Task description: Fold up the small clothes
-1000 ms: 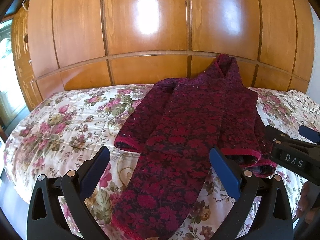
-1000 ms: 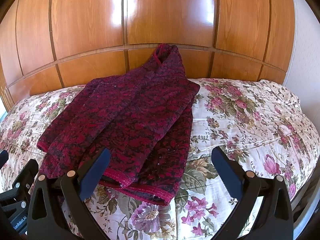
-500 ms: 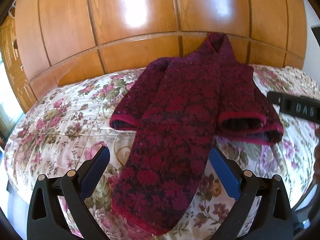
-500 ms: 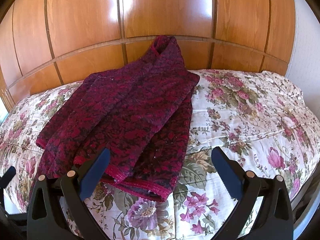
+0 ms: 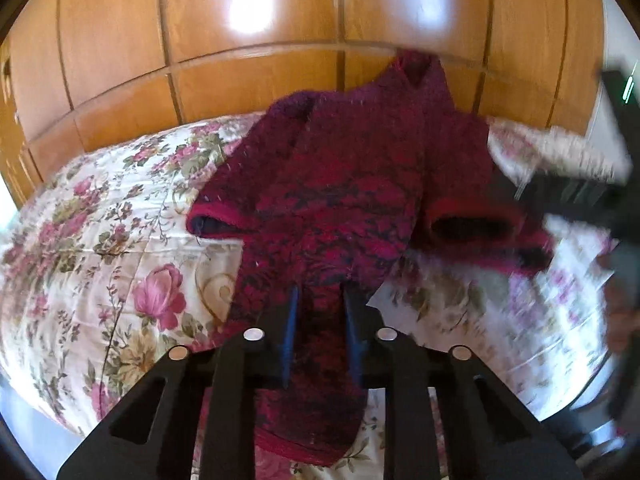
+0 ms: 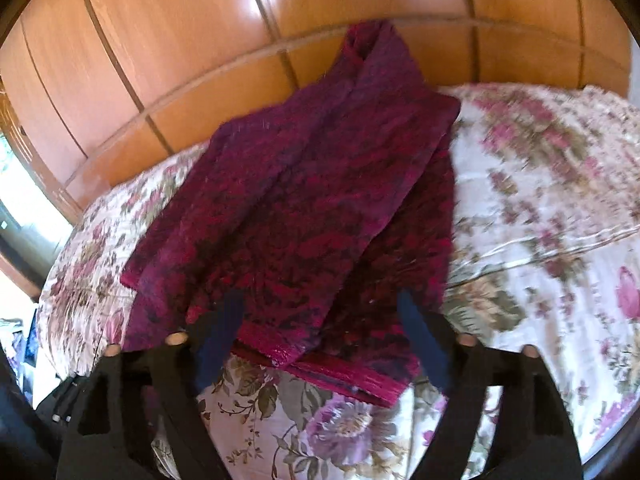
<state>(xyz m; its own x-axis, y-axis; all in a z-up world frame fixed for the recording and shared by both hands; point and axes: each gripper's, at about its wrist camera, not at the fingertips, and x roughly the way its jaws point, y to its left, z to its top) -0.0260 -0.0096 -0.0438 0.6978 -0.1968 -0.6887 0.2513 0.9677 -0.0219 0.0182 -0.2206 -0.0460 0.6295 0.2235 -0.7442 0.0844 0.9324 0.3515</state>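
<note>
1. Left wrist view: the maroon floral garment [image 5: 340, 200] lies spread on the bed [image 5: 120, 260], its top end propped against the wooden headboard [image 5: 240, 80] and its long lower strip running toward the camera. Laid out flat like that, my guess is it's so the ends are easy to grab for a fold.
2. The left hand-held gripper [image 5: 320, 336] is closing on that near strip — the blue fingers [image 5: 290, 332] sit narrow with the fabric bunched between them. I can't tell whether the pads are actually squeezing it yet.
3. Right wrist view: the right hand-held gripper [image 6: 324, 336] is closing too, but its jaws are a good way apart. The hemmed edge [image 6: 320, 364] of the garment's right side sits between them and nothing's pinched.
4. Probably a two-point grab — one gripper per end — so the cloth lifts evenly and doesn't twist.
5. The right side of the left view is badly blurred, so I'm not reading anything there.
</note>
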